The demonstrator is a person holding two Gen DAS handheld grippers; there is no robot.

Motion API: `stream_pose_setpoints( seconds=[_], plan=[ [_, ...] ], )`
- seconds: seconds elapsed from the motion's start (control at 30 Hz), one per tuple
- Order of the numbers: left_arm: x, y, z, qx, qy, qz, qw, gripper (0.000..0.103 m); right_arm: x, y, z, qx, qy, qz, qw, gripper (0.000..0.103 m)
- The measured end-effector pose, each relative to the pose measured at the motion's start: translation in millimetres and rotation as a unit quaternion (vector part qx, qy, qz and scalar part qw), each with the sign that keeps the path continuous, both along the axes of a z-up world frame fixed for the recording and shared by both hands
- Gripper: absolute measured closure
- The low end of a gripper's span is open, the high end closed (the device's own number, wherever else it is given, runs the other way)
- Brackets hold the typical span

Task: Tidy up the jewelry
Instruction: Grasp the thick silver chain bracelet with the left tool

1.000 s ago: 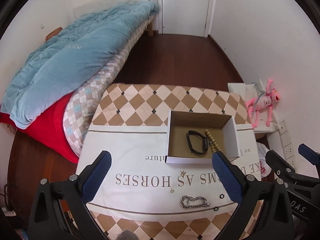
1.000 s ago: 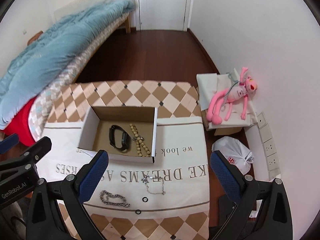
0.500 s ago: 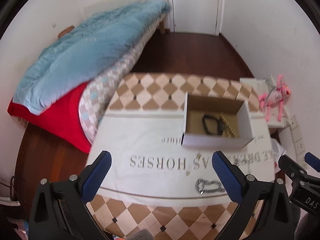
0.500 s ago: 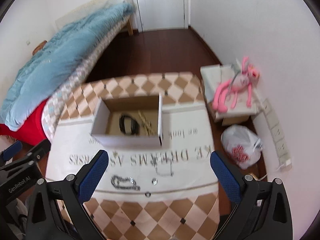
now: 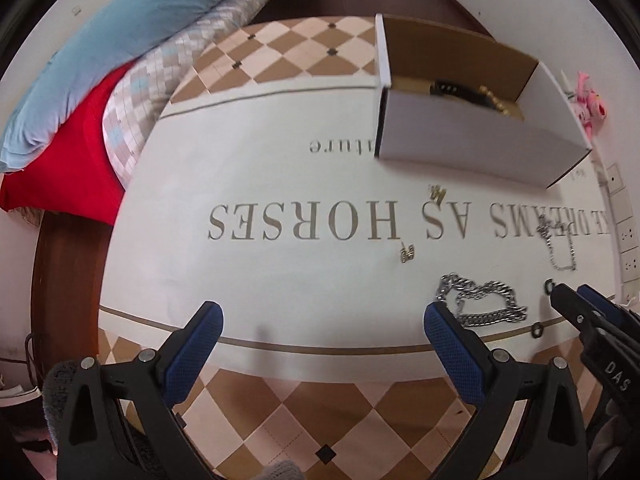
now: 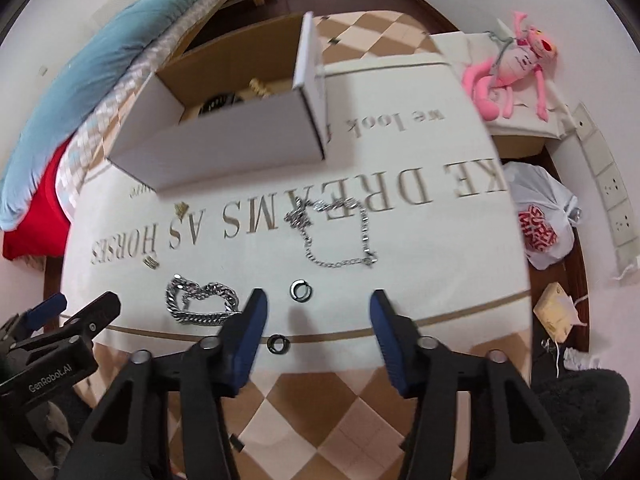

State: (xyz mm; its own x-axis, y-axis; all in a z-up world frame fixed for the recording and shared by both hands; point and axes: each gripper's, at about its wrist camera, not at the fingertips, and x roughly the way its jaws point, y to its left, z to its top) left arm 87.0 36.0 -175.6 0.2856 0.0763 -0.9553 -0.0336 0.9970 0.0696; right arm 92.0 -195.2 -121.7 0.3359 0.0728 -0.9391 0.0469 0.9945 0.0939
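Observation:
A white cardboard box (image 5: 472, 148) (image 6: 224, 148) stands on the cream lettered cloth and holds a black band (image 5: 452, 90) and gold beads (image 5: 496, 102). On the cloth lie a thick silver chain (image 5: 480, 304) (image 6: 202, 302), a thin silver necklace (image 6: 340, 232) (image 5: 560, 248), two small gold earrings (image 5: 406, 252) (image 5: 438, 192) and two small rings (image 6: 301, 290) (image 6: 279, 344). My left gripper (image 5: 320, 340) is open, low over the cloth's near edge, left of the thick chain. My right gripper (image 6: 316, 328) is open, just before the upper ring.
A bed with a blue quilt (image 5: 120, 28) and red blanket (image 5: 68, 148) is at the left. A pink plush toy (image 6: 508, 68) lies on a white box at the right. A plastic bag (image 6: 540, 220) sits on the floor by wall sockets.
Both grippers have dropped down and moved in close to the table's near edge. The right jaws have narrowed somewhat but stay open. Nothing has been picked up.

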Motion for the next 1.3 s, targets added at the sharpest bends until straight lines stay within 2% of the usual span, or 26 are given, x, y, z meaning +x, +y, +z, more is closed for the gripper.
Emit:
stream_pose_setpoints(
  seconds=[0.13, 0.27, 0.43, 0.57, 0.67, 0.73, 0.8, 0.87, 0.9, 0.93, 1.0, 1.1, 1.3],
  plan=[
    [2.3, 5.5, -9.3, -0.004, 0.012, 0.006, 0.9999, 0.0, 1.0, 16.3, -11.8, -0.033, -0.012, 0.02, 0.999, 0.067],
    [1.2, 7.5, -12.7, -0.009, 0.019, 0.008, 0.9997, 0.0, 0.4, 28.0, -14.7, -0.068, -0.025, 0.04, 0.997, 0.09],
    [1.0, 1.5, -14.9, -0.034, 0.025, 0.002, 0.9991, 0.001, -6.1, 19.3, -12.9, -0.057, -0.03, 0.027, 0.998, 0.091],
    [6.7, -10.0, -18.4, -0.089, 0.038, -0.003, 0.9953, 0.002, -9.8, -0.4, -3.3, -0.04, -0.036, -0.004, 0.999, 0.091],
    [11.6, -24.7, -20.1, -0.09, 0.037, -0.019, 0.9951, 0.009, -12.3, -13.1, 1.5, -0.038, -0.04, -0.021, 0.998, 0.091],
    [14.0, -36.5, -23.3, -0.076, 0.04, -0.037, 0.9956, 0.026, -13.7, -18.6, 1.7, -0.038, -0.04, -0.027, 0.998, 0.091],
    [14.8, -47.5, -25.8, -0.051, 0.037, -0.055, 0.9965, 0.029, -14.6, -20.8, 1.3, -0.04, -0.04, -0.03, 0.998, 0.091],
    [13.5, -54.8, -24.2, -0.047, 0.024, -0.074, 0.9959, 0.038, -14.4, -24.4, 1.6, -0.036, -0.039, -0.035, 0.998, 0.091],
    [11.9, -58.3, -21.9, -0.047, 0.018, -0.081, 0.9954, 0.05, -14.5, -24.9, 1.6, -0.036, -0.039, -0.037, 0.998, 0.091],
    [10.1, -63.8, -18.6, -0.046, 0.014, -0.089, 0.9949, 0.07, -14.5, -25.3, 1.8, -0.036, -0.04, -0.037, 0.998, 0.091],
    [9.7, -69.3, -15.4, -0.048, 0.012, -0.1, 0.9938, 0.098, -14.8, -25.4, 2.2, -0.035, -0.04, -0.039, 0.998, 0.09],
    [7.0, -72.3, -11.0, -0.069, 0.015, -0.091, 0.9934, 0.1, -15.5, -25.8, 3.9, -0.029, -0.041, -0.043, 0.998, 0.09],
    [2.1, -46.9, 11.0, -0.097, -0.007, -0.077, 0.9923, 0.101, -18.3, -24.4, 18.8, -0.011, -0.055, -0.044, 0.997, 0.09]
  ],
)
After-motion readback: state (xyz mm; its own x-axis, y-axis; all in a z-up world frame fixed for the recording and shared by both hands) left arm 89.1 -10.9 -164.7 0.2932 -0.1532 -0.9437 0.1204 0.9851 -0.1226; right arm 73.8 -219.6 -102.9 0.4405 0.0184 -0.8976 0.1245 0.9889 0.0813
